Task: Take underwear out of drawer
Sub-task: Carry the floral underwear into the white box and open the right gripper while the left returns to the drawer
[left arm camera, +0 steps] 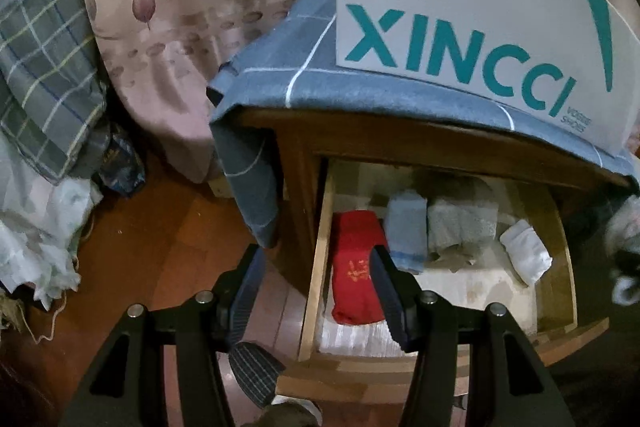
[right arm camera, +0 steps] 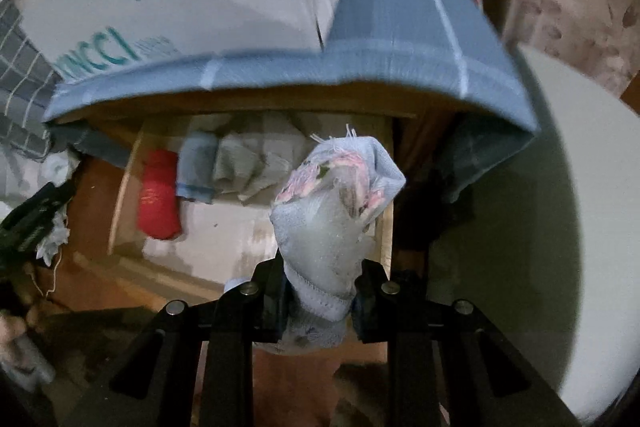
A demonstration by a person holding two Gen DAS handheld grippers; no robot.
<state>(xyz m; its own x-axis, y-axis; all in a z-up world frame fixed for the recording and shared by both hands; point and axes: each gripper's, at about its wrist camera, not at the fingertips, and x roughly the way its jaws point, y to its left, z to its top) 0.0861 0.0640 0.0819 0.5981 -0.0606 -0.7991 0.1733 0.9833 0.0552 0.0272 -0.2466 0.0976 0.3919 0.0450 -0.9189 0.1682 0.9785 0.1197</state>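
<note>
The wooden drawer [left arm camera: 316, 267] stands pulled out of a nightstand. Inside lie a red folded garment [left arm camera: 356, 267], a blue-grey one [left arm camera: 406, 227], a grey one [left arm camera: 460, 227] and a white one [left arm camera: 526, 255]. My left gripper [left arm camera: 316, 255] is open and empty, straddling the drawer's left wall, with its right finger [left arm camera: 388, 291] over the red garment. My right gripper [right arm camera: 324, 275] is shut on a pale blue piece of underwear with a pink floral print [right arm camera: 336, 207], held up above the drawer's right half [right arm camera: 386, 227]. The red garment [right arm camera: 158, 195] shows below it to the left.
A white XINCCI box [left arm camera: 460, 7] sits on a blue checked cloth [left arm camera: 280, 75] that covers the nightstand top and overhangs the drawer. A floral bedsheet [left arm camera: 180, 27] and plaid pillow [left arm camera: 44, 67] lie left. A white round object [right arm camera: 580, 227] stands right of the nightstand.
</note>
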